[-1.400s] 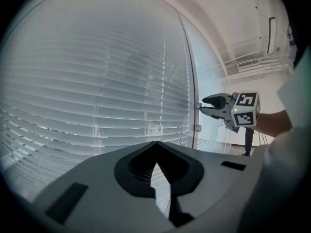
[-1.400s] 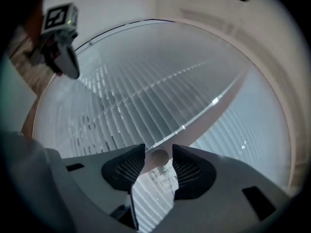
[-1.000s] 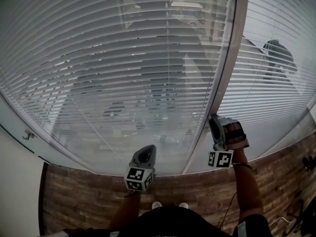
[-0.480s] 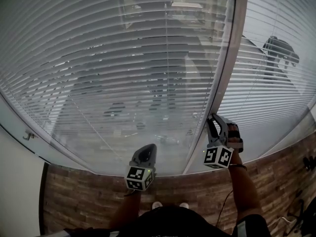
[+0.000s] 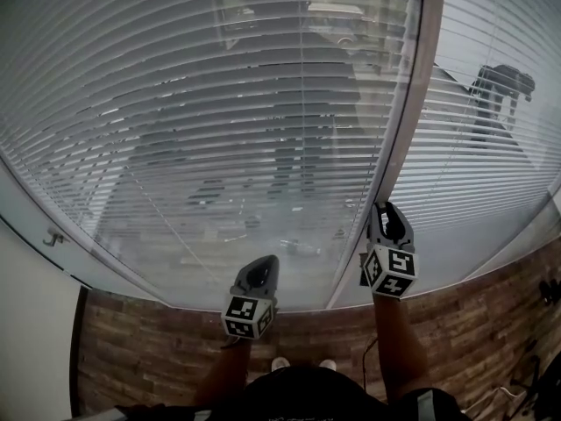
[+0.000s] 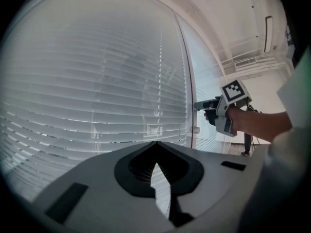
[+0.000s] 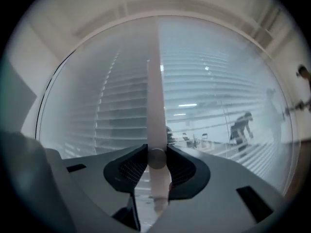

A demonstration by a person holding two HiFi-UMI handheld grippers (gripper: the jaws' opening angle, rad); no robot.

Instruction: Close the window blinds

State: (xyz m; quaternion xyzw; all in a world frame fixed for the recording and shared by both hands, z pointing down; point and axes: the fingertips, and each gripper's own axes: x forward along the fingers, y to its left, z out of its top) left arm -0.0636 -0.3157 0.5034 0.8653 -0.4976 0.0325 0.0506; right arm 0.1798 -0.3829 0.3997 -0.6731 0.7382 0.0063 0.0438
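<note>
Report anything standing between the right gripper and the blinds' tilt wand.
Nothing visible does. The wand already sits between the jaws of the right gripper, which have just closed on it.

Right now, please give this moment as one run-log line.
left gripper: shut, empty | right gripper: jaws just closed on tilt wand | blinds: partly open

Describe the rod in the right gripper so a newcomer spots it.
Find the wide white horizontal slat blinds and the white upright frame post between their two panels. Before that post hangs a slim pale translucent wand, the right gripper just closed on it. Unlike the slats it runs vertically, far thinner than the post.
</note>
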